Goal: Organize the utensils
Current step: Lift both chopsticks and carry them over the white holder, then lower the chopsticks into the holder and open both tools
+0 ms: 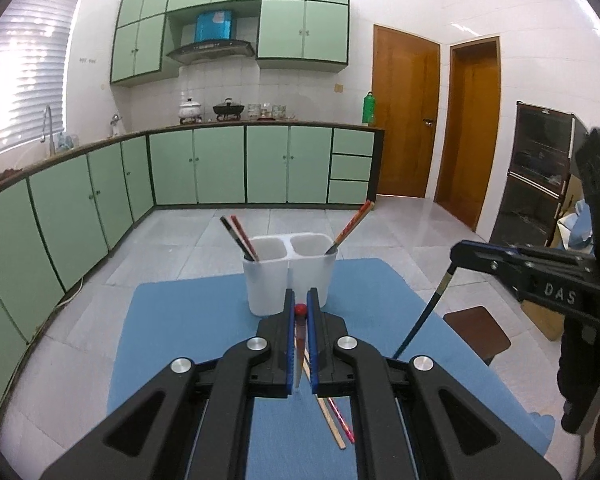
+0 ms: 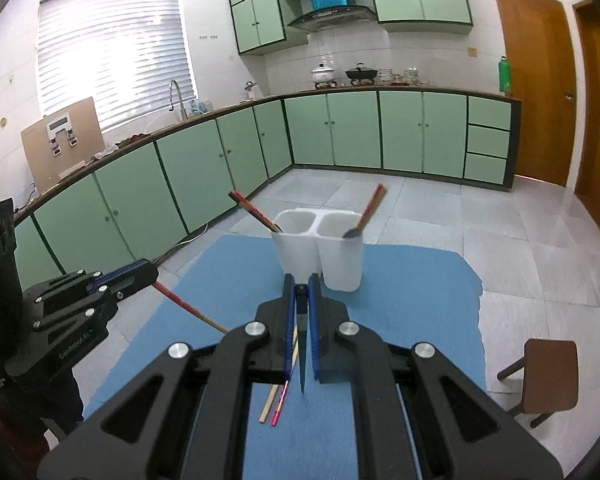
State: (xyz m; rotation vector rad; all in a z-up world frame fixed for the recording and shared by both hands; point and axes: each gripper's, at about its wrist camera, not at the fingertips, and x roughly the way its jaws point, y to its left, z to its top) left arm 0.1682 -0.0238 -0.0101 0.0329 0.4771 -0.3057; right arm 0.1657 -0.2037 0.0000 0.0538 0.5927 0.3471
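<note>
A white two-compartment holder (image 1: 288,276) (image 2: 320,252) stands on a blue mat (image 1: 188,332) (image 2: 412,300). Chopsticks lean in its left compartment (image 1: 240,238) (image 2: 256,210) and in its right compartment (image 1: 352,226) (image 2: 370,208). My left gripper (image 1: 300,306) is shut on a red chopstick (image 1: 299,336), held above the mat just in front of the holder; it also shows in the right wrist view (image 2: 140,274). My right gripper (image 2: 301,286) is shut on a dark chopstick (image 2: 302,344), also seen in the left wrist view (image 1: 424,316). Two loose chopsticks (image 1: 336,416) (image 2: 276,400) lie on the mat.
A brown stool (image 1: 478,332) (image 2: 548,372) stands to the right of the mat. Green cabinets (image 1: 204,164) run along the far wall. A dark cabinet (image 1: 536,176) stands at the right.
</note>
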